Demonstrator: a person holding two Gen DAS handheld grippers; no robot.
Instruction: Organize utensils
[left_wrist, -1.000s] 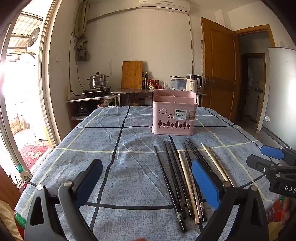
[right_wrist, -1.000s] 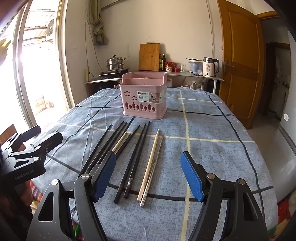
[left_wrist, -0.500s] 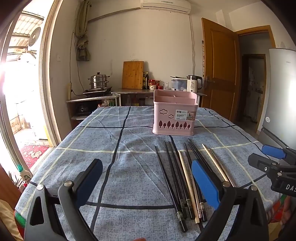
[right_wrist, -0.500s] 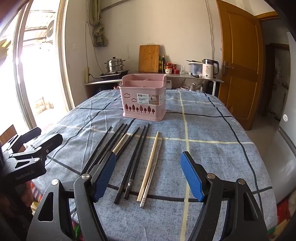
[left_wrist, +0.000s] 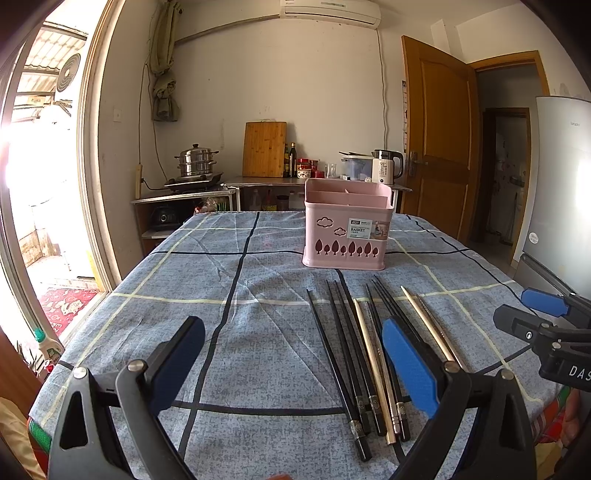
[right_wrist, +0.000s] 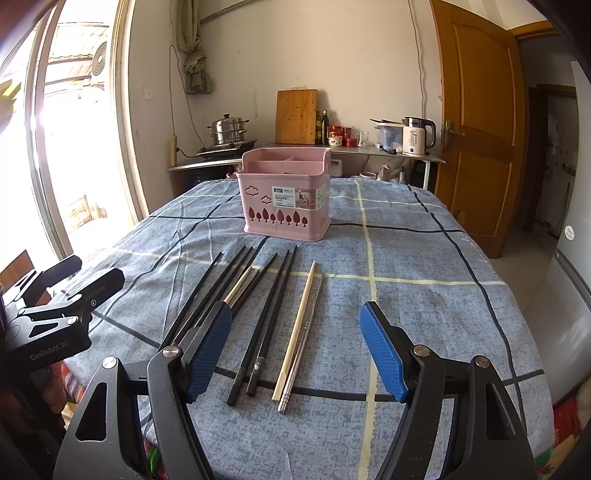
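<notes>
Chopsticks (right_wrist: 266, 314): mostly black, few pale, side by side.

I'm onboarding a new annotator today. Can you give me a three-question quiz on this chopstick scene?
1. True or false: the pink basket already holds chopsticks.
2. Multiple choice: the right gripper is A) shut on a chopstick, B) open above the chopsticks, C) inside the basket.
3. Fill in: the pale wooden chopstick lies beside a ___ one on the tablecloth.

Key
1. False; no chopsticks rise above its rim.
2. B; the left gripper is open too.
3. Metal, judging by its silver colour.
</notes>
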